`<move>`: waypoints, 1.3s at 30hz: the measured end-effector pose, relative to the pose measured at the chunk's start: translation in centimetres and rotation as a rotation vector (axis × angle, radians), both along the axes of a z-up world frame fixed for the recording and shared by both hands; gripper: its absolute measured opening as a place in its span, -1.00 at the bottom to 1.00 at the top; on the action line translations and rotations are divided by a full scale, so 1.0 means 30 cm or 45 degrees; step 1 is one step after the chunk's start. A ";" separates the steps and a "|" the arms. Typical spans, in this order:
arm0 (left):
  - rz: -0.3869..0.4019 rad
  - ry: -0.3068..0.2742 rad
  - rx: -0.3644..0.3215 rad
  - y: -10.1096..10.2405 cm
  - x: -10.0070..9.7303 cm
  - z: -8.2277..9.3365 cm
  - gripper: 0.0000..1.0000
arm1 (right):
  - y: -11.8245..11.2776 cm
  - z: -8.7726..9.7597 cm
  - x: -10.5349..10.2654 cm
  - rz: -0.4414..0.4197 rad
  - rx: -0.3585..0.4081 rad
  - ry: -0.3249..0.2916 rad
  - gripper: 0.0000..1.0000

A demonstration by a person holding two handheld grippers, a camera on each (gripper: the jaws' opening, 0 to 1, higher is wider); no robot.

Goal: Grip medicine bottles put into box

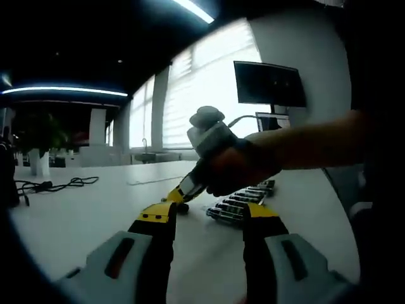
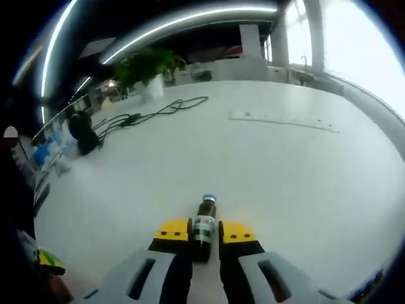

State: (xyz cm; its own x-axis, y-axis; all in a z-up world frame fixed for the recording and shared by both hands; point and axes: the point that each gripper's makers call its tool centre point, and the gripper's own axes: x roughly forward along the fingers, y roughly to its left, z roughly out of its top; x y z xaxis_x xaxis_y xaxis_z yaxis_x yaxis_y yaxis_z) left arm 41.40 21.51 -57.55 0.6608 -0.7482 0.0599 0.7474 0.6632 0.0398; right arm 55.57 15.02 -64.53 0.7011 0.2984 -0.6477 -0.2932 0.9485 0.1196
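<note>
In the left gripper view, the left gripper (image 1: pixel 207 218) hangs over the white table (image 1: pixel 82 215) with its yellow-tipped jaws spread wide and nothing between them. Just beyond the jaw tips, slightly right, a row of dark medicine bottles (image 1: pixel 242 202) lies on the tabletop. The right gripper (image 1: pixel 179 197) comes in from the right, held in a person's hand (image 1: pixel 237 170), its tip close to the near left end of that row and above it. Far left, black cables (image 1: pixel 54 185) trail across the table; a dark monitor (image 1: pixel 269 84) stands at the far right before bright windows. The left half of the table is bare.

In the right gripper view, the right gripper (image 2: pixel 204 233) is closed on a dark medicine bottle (image 2: pixel 204 227) with a blue cap, upright between the jaws. Ahead stretches open white tabletop. Cables (image 2: pixel 152 113) and a potted plant (image 2: pixel 147 69) sit far left, and a long flat strip (image 2: pixel 285 120) lies far right.
</note>
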 end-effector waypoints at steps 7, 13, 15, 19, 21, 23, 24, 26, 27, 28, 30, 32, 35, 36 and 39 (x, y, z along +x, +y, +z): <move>0.002 0.002 -0.008 0.002 0.001 0.002 -0.30 | -0.003 0.001 0.002 0.011 -0.012 -0.008 -0.84; 0.002 0.004 -0.015 0.003 0.001 0.005 -0.30 | 0.012 0.013 0.008 -0.008 0.098 -0.002 -0.86; 0.004 0.006 -0.018 0.005 0.002 0.005 -0.30 | 0.001 0.026 0.005 -0.015 0.105 -0.010 -0.86; 0.005 0.007 -0.016 0.004 0.003 0.004 -0.30 | -0.012 0.068 0.004 -0.020 0.121 -0.053 -0.86; 0.004 0.006 -0.013 0.003 0.003 0.004 -0.30 | -0.026 0.097 -0.003 -0.019 0.130 -0.074 -0.86; 0.004 0.005 -0.009 0.001 0.003 0.003 -0.30 | -0.046 0.121 -0.007 -0.025 0.132 -0.096 -0.86; 0.003 0.004 -0.008 0.001 0.003 0.003 -0.30 | -0.060 0.136 -0.010 -0.028 0.131 -0.113 -0.86; 0.004 0.004 -0.007 0.000 0.003 0.003 -0.30 | -0.088 0.164 -0.025 -0.045 0.141 -0.135 -0.86; 0.006 0.005 -0.006 0.001 0.004 0.003 -0.30 | -0.103 0.175 -0.032 -0.053 0.148 -0.142 -0.86; 0.007 0.006 -0.006 0.001 0.005 0.003 -0.30 | -0.117 0.187 -0.040 -0.061 0.154 -0.151 -0.86; 0.007 0.007 -0.008 0.000 0.005 0.004 -0.30 | -0.152 0.209 -0.060 -0.078 0.161 -0.168 -0.86; 0.007 0.008 -0.007 0.000 0.005 0.004 -0.30 | -0.174 0.224 -0.087 -0.091 0.168 -0.181 -0.86; 0.012 0.005 0.005 -0.002 0.006 0.001 -0.30 | -0.201 0.239 -0.071 -0.119 0.185 -0.203 -0.86; 0.016 0.004 0.010 -0.002 0.006 0.001 -0.30 | -0.210 0.247 -0.079 -0.125 0.192 -0.208 -0.86; 0.026 0.003 0.016 0.000 0.008 -0.001 -0.30 | -0.242 0.264 -0.089 -0.128 0.201 -0.219 -0.86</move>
